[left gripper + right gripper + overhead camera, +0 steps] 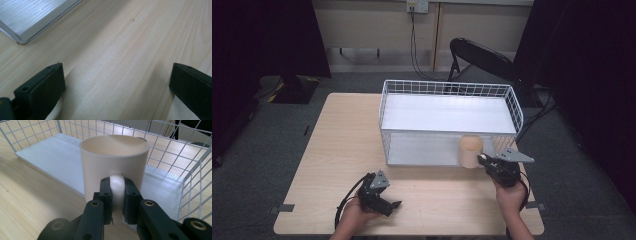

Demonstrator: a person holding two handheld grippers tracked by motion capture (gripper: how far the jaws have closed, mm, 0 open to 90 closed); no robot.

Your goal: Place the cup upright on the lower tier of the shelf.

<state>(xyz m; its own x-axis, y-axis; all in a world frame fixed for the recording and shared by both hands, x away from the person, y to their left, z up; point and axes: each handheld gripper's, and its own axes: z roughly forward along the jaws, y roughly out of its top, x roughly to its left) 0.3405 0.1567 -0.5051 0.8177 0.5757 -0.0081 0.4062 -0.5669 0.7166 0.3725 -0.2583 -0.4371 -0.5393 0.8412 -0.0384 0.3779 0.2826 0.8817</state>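
- The table [337, 150] has bare wood along its near edge and whole left side; the rack [447, 122] takes up the far right part, its right end close to the table's right edge.
- The rack's near long side is open at the lower level, with wire walls at the ends and round the upper shelf.
- The right gripper view shows the rack's white base board [50, 157] running behind and to both sides of the mug, with wire mesh close on the right.
- Count: one table, one rack with two levels, one mug [471, 151], two grippers, one folding chair [484, 60] beyond the table.
- The right gripper [483, 160] is clamped on the mug's handle [117, 187]; both pads press on its sides.
- The mug stands upright at the rack's near right corner, at the edge of the base board; whether it rests there or is lifted cannot be told.
- The left gripper [398, 204] sits near the table's front edge, well apart from the rack, jaws spread wide with bare wood between them.
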